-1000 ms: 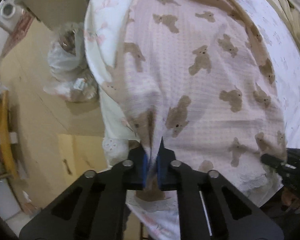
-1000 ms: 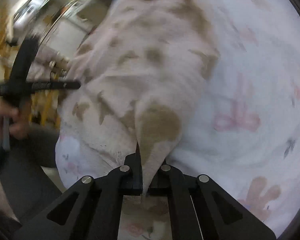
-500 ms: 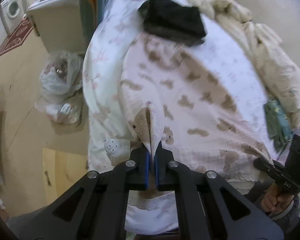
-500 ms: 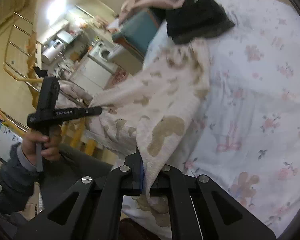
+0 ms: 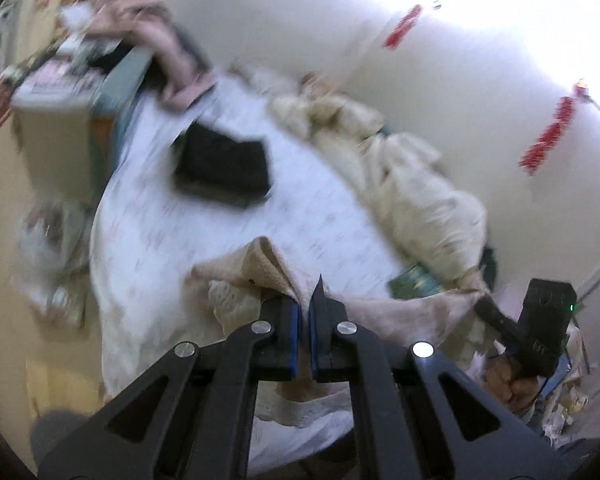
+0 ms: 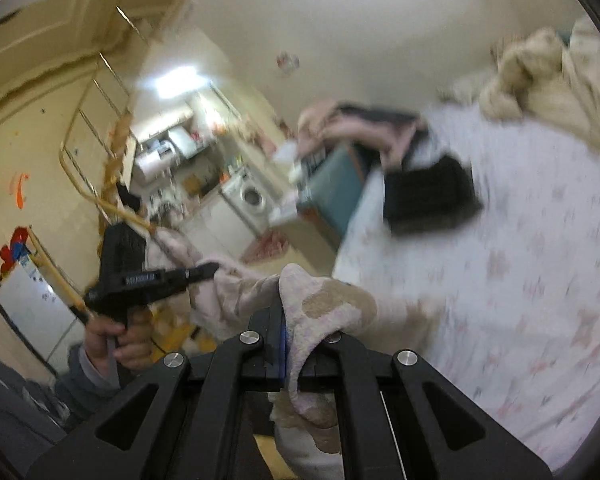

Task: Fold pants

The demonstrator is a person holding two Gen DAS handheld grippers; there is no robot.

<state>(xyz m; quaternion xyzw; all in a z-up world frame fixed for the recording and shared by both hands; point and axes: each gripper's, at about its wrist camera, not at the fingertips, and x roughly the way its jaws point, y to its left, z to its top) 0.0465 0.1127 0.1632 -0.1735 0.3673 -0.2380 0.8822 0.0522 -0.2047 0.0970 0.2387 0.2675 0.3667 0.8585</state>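
Left gripper (image 5: 305,322) and right gripper (image 6: 306,344) each clamp an edge of the pink bear-print fleece pants (image 6: 324,304), lifted above the floral-sheeted bed (image 5: 204,224). Keep both grips level, the cloth taut, clear of the folded black garment (image 5: 224,168).

The pants (image 6: 324,308), pale pink fleece printed with brown bear shapes, hang lifted off the bed, stretched between two pinched points of their upper edge, fabric (image 5: 396,314) sagging between them.

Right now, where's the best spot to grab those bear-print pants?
By the edge, as now: the left gripper and right gripper each pinch a bunched corner of the pants, coming from the bed's near side, so the limp cloth hangs between them.
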